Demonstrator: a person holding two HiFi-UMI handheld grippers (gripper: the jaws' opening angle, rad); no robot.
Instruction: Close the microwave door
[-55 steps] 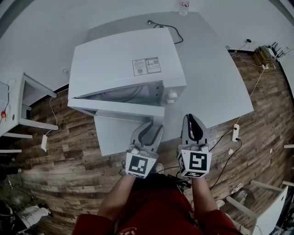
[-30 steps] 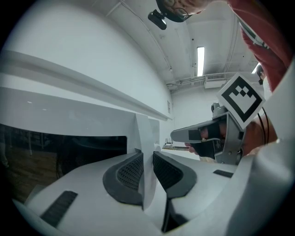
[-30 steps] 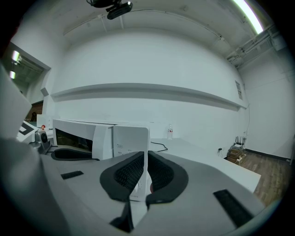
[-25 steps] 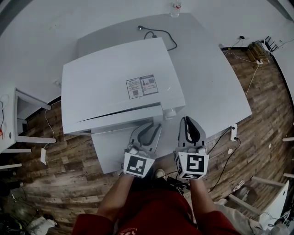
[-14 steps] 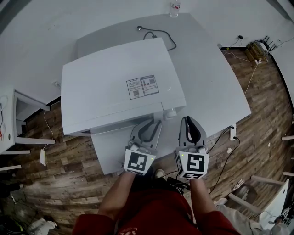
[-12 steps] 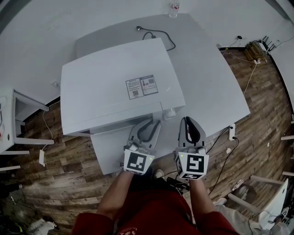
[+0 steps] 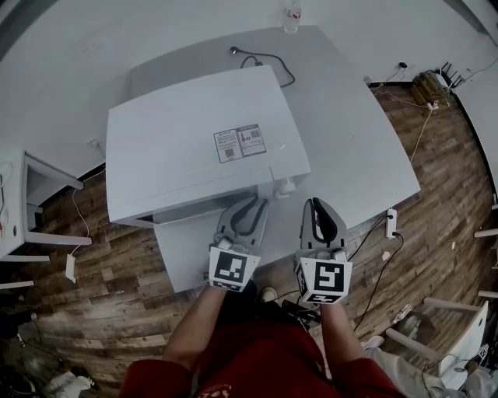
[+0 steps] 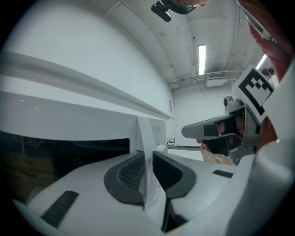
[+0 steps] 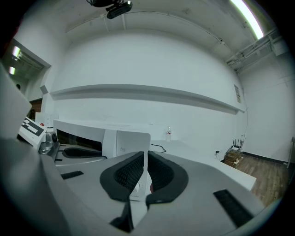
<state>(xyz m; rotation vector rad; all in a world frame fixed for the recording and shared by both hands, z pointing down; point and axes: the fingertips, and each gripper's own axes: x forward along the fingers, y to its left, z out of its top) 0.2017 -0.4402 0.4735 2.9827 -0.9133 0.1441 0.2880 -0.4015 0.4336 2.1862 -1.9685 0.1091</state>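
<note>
White metal fills the head view. The microwave (image 7: 194,148) sits on a grey table (image 7: 366,148), a printed label (image 7: 240,143) on its top and its front facing 6 o'clock. The door's upper edge runs in line with the case, so it looks closed. A round knob (image 7: 285,186) juts from the front at its 3 o'clock end. The left gripper (image 7: 254,202) points to 12 o'clock with its tips right at the door's face, just beside the knob; whether they touch I cannot tell. The right gripper (image 7: 315,204) lies parallel on the 3 o'clock side, over bare table and apart from the oven. A black cable (image 7: 268,58) and a small bottle (image 7: 291,15) lie toward 12 o'clock.

From the left gripper view, the dark pads (image 8: 131,173) stand a thin slot apart, released and gripping nothing. The door's dark window (image 8: 64,147) spreads at 9 o'clock, and the right gripper shows at 3 o'clock.

From the right gripper view, its pads (image 9: 129,175) are clenched almost to touching, with nothing held. The microwave stands at 9 o'clock, its door flush with its control panel, and the bottle is near 12 o'clock beyond.
</note>
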